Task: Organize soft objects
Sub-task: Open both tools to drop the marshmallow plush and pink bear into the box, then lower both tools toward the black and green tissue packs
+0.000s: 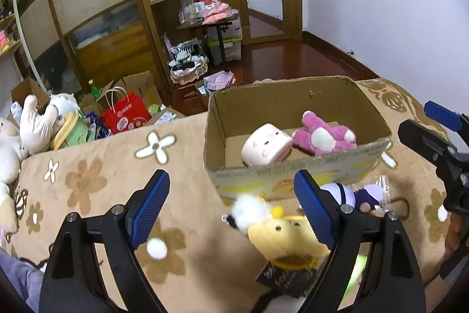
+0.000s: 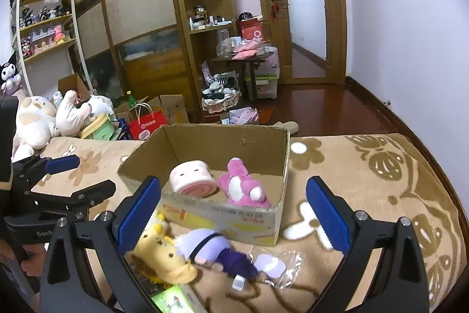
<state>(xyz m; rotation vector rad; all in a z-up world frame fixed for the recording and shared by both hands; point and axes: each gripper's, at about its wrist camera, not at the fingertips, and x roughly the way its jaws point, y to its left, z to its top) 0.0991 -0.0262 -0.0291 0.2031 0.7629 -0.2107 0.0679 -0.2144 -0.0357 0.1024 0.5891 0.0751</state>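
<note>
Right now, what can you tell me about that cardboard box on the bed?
The box is brown corrugated cardboard, open-topped, upright on the flowered blanket. Its near outer wall carries yellow and red print. Inside lie a pink roll-shaped plush and a magenta plush. A yellow plush and a purple one lie just before it.

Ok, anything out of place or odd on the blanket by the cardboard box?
Two plush toys lie outside the cardboard box, against its front wall: a yellow plush and a purple plush. The pink roll plush and magenta plush are inside. Nothing looks spilled or damaged.
</note>
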